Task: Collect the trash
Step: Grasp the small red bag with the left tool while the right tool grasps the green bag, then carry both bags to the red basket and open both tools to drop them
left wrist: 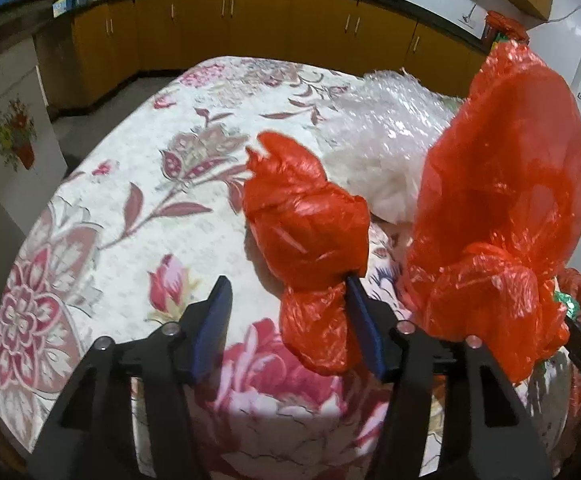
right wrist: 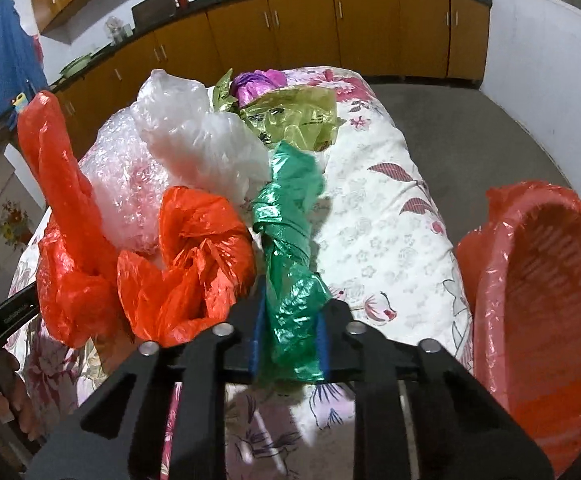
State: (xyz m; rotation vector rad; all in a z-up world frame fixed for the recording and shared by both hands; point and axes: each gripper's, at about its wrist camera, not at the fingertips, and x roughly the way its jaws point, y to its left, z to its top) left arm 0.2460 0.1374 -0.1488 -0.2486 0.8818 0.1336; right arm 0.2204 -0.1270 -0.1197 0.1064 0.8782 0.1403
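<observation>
**Green bag gripped, red bag half-caught, basket waiting**

Green crinkled plastic, a twisted green bag [right wrist: 290, 272], sits clamped between the blue fingers [right wrist: 256, 340] of the right gripper [right wrist: 288, 340]. The left gripper [left wrist: 288, 320] stands part-spread: a small knotted red bag [left wrist: 310, 248] lies against its inner right finger [left wrist: 364, 320], clear of the other, so not yet pinched.

Little looks collected so far. A larger red bag [right wrist: 186, 264], a tall red bag [right wrist: 62, 216], bubble wrap [right wrist: 122, 184], a clear bag [right wrist: 194, 132], a yellow-green bag [right wrist: 298, 116] and purple plastic [right wrist: 256, 82] lie heaped on the floral bedspread [right wrist: 386, 216].

At the right, the red-lined basket [right wrist: 490, 300] shows bare ribbed walls; I see nothing in it.
</observation>
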